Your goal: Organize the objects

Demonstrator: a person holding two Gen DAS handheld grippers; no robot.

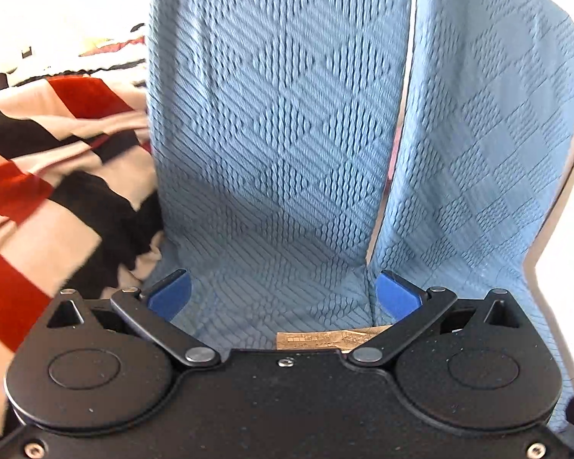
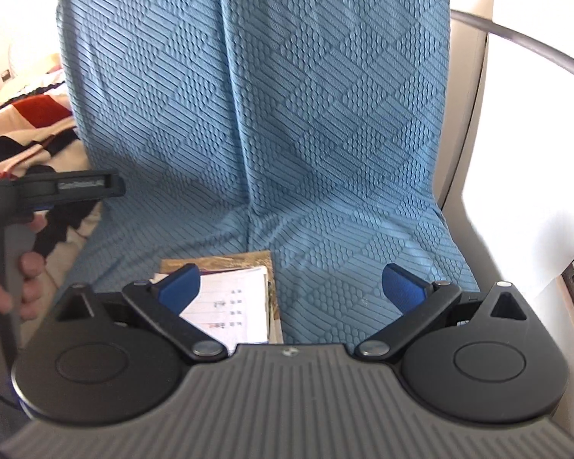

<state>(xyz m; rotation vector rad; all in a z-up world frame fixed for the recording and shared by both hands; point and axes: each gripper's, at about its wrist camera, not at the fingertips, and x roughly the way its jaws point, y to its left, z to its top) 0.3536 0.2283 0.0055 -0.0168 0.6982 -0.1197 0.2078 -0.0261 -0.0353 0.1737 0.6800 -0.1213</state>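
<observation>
A chair draped with a blue textured cover (image 1: 279, 145) fills both views (image 2: 287, 134). On its seat lies a small stack: a white lined paper (image 2: 229, 306) on top of a brown booklet (image 2: 218, 260). In the left wrist view only the brown booklet's edge (image 1: 325, 338) shows, just behind the gripper body. My left gripper (image 1: 283, 294) is open and empty, low over the seat. My right gripper (image 2: 292, 287) is open and empty, with its left fingertip (image 2: 181, 287) above the paper. The left gripper's body (image 2: 57, 187) and the hand holding it show at the left of the right wrist view.
A red, black and cream striped blanket (image 1: 38, 191) lies left of the chair, also in the right wrist view (image 2: 34, 126). The chair's pale frame (image 2: 467, 114) runs along the right side. A dark cable (image 2: 535, 42) arcs at the upper right.
</observation>
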